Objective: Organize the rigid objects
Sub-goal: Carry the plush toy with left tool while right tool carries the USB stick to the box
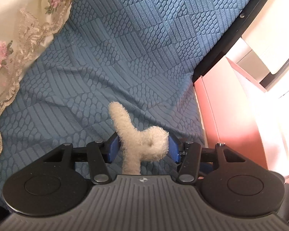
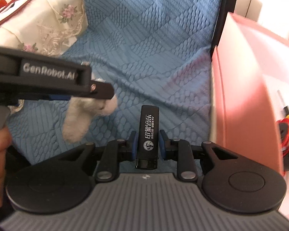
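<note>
A: Which gripper is nearer the box [image 2: 240, 88]?

B: The right gripper [image 2: 147, 144], I'd judge. It is clamped narrowly on the lighter [image 2: 147, 134], whose long axis runs toward 12 o'clock, and the pink box stands just beside it at 3 o'clock.

A: And the left?

B: The left gripper [image 1: 143, 147] stands half closed, its pads pressing a fuzzy toy [image 1: 142, 140] with a limb poking toward 11 o'clock. In its view the box [image 1: 231, 115] sits at 2 o'clock.

A: What's underneath?

B: A blue quilt [image 1: 125, 48], wrinkled and soft, with a lace cloth [image 1: 15, 38] at 10 o'clock.
</note>
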